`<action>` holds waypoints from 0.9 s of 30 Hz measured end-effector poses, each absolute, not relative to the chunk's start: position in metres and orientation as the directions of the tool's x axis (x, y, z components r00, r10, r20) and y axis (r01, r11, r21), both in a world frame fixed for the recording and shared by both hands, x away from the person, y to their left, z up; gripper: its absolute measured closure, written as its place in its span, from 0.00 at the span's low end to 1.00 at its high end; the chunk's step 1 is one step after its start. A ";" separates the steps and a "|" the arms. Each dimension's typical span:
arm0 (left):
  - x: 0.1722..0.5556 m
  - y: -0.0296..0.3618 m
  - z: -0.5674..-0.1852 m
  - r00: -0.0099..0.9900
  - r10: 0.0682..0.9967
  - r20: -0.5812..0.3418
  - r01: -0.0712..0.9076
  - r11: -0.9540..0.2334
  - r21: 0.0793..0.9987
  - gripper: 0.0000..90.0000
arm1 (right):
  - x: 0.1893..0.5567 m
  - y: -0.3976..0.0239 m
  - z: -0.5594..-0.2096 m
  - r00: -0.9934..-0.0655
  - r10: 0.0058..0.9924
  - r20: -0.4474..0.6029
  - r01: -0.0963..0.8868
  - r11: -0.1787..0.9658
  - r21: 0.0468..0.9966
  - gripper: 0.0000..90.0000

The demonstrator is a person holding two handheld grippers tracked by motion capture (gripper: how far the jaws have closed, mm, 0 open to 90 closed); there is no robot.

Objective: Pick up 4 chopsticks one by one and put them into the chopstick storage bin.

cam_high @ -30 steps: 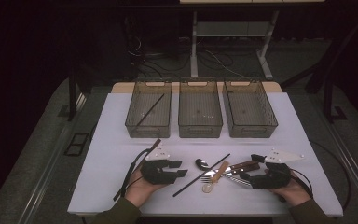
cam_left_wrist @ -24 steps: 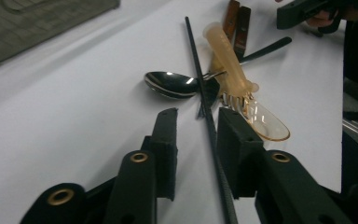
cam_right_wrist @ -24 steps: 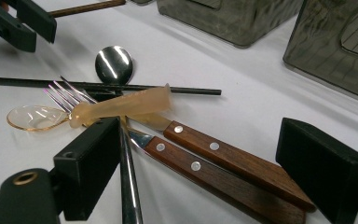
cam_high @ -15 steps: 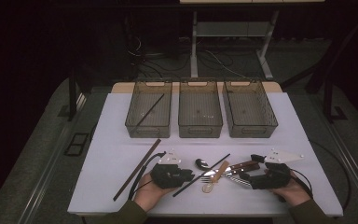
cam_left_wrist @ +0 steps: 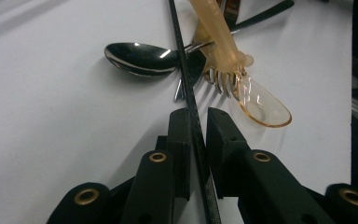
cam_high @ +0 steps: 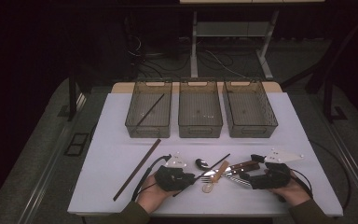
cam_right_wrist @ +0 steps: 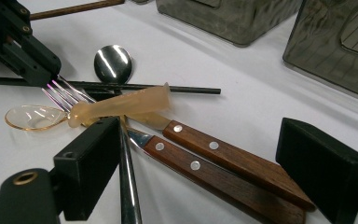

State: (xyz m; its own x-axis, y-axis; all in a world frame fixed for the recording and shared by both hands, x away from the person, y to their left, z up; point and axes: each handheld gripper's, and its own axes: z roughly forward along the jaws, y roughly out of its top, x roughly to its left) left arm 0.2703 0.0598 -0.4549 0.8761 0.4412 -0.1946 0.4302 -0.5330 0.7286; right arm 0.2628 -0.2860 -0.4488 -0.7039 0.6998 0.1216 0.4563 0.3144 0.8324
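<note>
Since a second ago, the left claw (cam_high: pixel 189 179) has slid a little toward the pile of cutlery, and its jaws have just been closing on the black chopstick (cam_high: pixel 213 166). The right claw (cam_high: pixel 247 178) has not moved.

From the high view, the black chopstick lies slanted on the white table (cam_high: pixel 121 154). Its near end is in the left claw, and its long line runs up and away from that claw, toward the right. The left hand is the nearer one. A brown chopstick (cam_high: pixel 137 169) lies off to the outer side of the left claw. Three clear bins sit far ahead, and the left bin (cam_high: pixel 149 108) has a dark stick in it.

From the left gripper view, the jaws pinch the black chopstick (cam_left_wrist: pixel 189 93), which runs straight ahead between them. Past the tips lie a metal spoon (cam_left_wrist: pixel 137 58), a fork (cam_left_wrist: pixel 216 78) and a clear plastic spoon (cam_left_wrist: pixel 242 79).

From the right gripper view, the jaws stand wide apart and grip nothing. Two wood-handled knives (cam_right_wrist: pixel 223 163) lie between them.

I think the next move is to lift the chopstick along its length.
</note>
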 end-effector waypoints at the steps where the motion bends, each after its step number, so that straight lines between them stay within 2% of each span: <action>1: 0.270 0.060 -0.454 0.883 0.433 -0.182 0.418 -0.547 0.725 0.89 | 0.263 -0.286 -0.449 -0.704 0.700 0.121 0.456 0.314 0.833 0.15; 5: 0.265 0.057 -0.455 0.880 0.448 -0.155 0.405 -0.540 0.738 0.89 | 0.263 -0.286 -0.449 -0.703 0.701 0.120 0.456 0.315 0.832 0.15; 6: 0.266 0.058 -0.454 0.893 0.433 -0.118 0.375 -0.575 0.727 0.90 | 0.263 -0.286 -0.449 -0.703 0.701 0.120 0.456 0.315 0.832 0.15; 27: 0.268 0.055 -0.453 0.878 0.467 -0.106 0.388 -0.562 0.730 0.95 | 0.262 -0.286 -0.448 -0.705 0.699 0.120 0.452 0.313 0.835 0.15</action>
State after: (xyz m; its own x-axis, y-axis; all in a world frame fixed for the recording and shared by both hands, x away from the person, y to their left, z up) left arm 0.2676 0.0554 -0.4526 0.8776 0.4675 -0.1062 0.3879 -0.5623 0.7304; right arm 0.2624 -0.2864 -0.4482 -0.7053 0.6987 0.1197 0.4522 0.3134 0.8350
